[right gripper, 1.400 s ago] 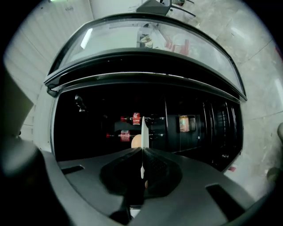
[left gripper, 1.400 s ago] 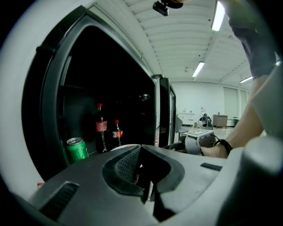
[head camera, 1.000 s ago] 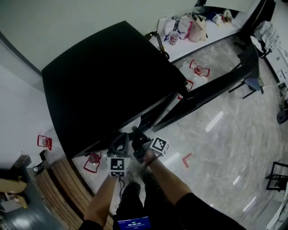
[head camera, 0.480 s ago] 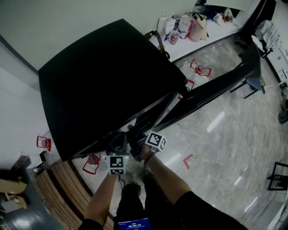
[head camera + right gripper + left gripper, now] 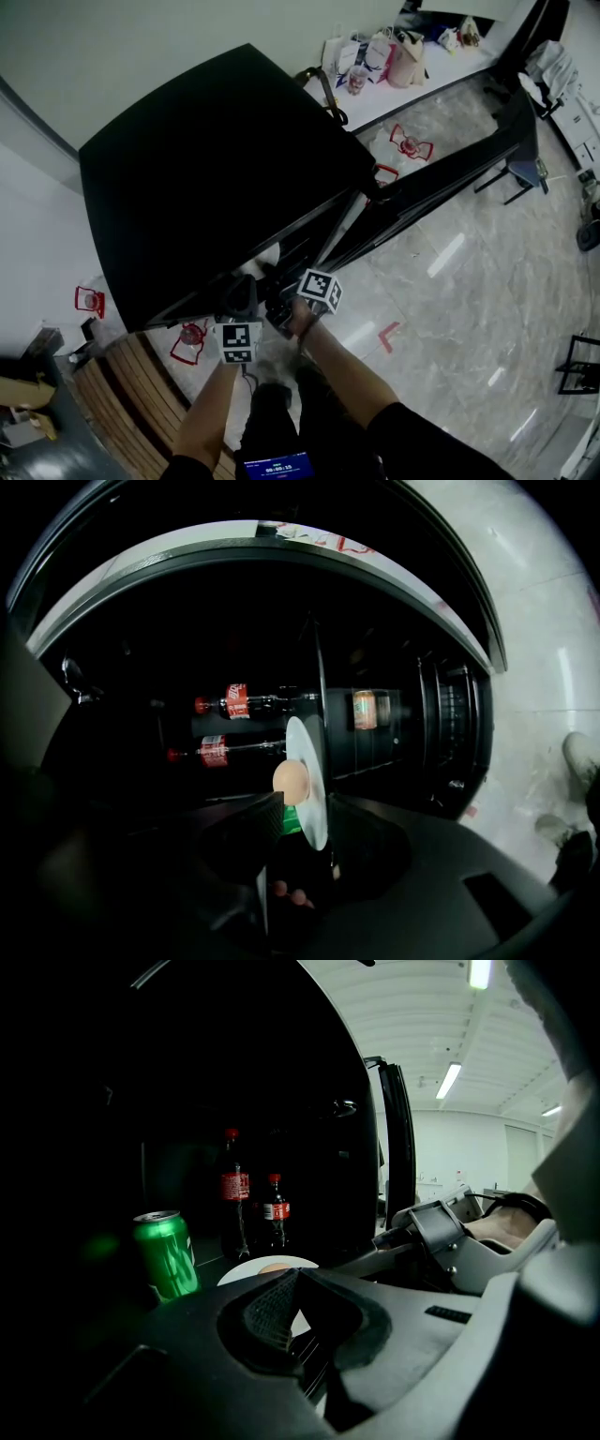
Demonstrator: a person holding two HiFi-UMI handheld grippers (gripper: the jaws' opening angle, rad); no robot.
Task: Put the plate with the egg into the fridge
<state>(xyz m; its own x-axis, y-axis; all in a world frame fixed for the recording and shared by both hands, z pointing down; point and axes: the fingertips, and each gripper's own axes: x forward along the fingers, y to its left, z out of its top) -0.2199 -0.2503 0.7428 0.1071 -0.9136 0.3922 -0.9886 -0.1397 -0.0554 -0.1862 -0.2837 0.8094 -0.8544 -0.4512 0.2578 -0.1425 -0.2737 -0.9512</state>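
Observation:
The black fridge point(image 5: 206, 178) stands with its door point(image 5: 441, 178) swung open. A white plate point(image 5: 253, 1269) carrying a tan egg point(image 5: 274, 1267) rests on a dark shelf inside. My left gripper point(image 5: 295, 1279) is shut and empty, just in front of the plate. In the right gripper view the plate point(image 5: 309, 761) shows edge-on with the egg point(image 5: 292, 781) on it. Its rim lies between the jaws of my right gripper point(image 5: 305, 808), which are opening, with a gap on the egg side. From the head view both grippers, left point(image 5: 246, 292) and right point(image 5: 278, 283), reach into the fridge opening.
A green can point(image 5: 167, 1255) stands left of the plate, with two cola bottles point(image 5: 233, 1194) behind it. Another can point(image 5: 365, 709) sits in the door rack. Outside, bags point(image 5: 375, 56) line a white counter, and a wooden platform point(image 5: 131, 384) lies at lower left.
Both grippers have moved a little further up into the fridge opening. The right gripper's cube has shifted left and closer to the fridge.

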